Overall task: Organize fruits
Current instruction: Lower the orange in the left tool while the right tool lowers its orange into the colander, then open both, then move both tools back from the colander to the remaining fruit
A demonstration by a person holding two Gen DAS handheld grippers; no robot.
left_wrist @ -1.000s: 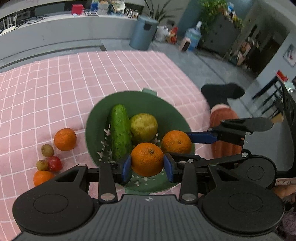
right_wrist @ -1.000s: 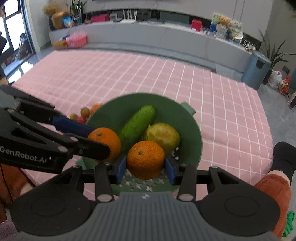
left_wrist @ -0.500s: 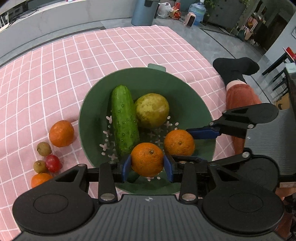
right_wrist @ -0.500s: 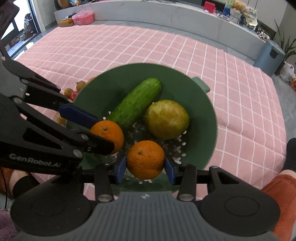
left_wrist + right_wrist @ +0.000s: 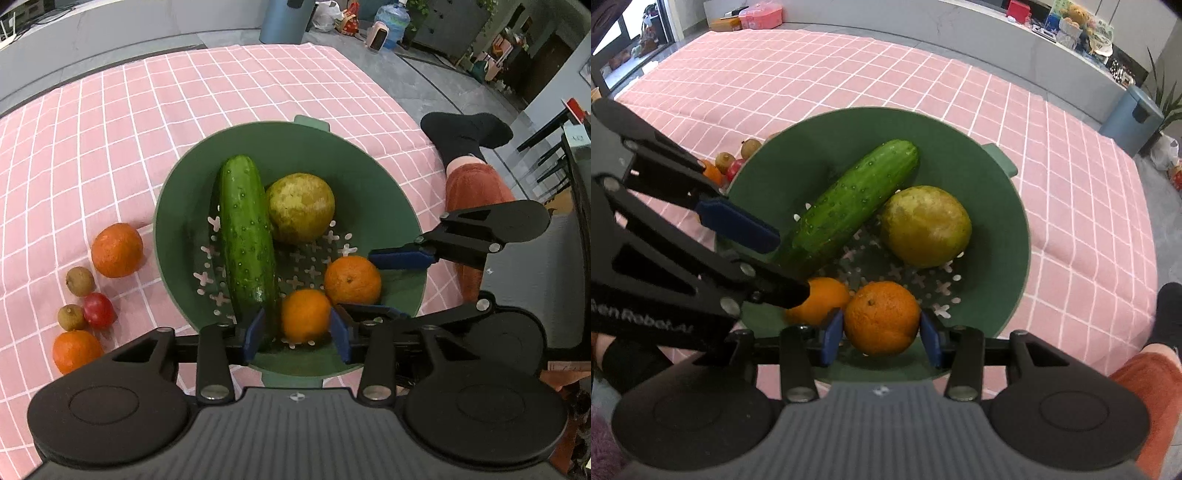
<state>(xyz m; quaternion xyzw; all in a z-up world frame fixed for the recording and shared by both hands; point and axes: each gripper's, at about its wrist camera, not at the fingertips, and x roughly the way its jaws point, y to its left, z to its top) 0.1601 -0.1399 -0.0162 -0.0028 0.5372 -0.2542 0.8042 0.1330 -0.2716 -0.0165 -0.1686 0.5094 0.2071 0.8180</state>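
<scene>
Left gripper [image 5: 298, 335] spread wide; an orange [image 5: 305, 314] lies loose between its pads on the colander [image 5: 373, 173] floor. Right gripper [image 5: 881, 338] looks opened too, slim gaps beside its orange [image 5: 882, 317], which sits touching the first. Cucumber [image 5: 246, 236] at 11 o'clock, yellow-green fruit [image 5: 300, 207] at 12. On the pink cloth [image 5: 110, 122] at 9 o'clock: two oranges [image 5: 116, 249], two brown fruits [image 5: 79, 281], a red one [image 5: 98, 310].
</scene>
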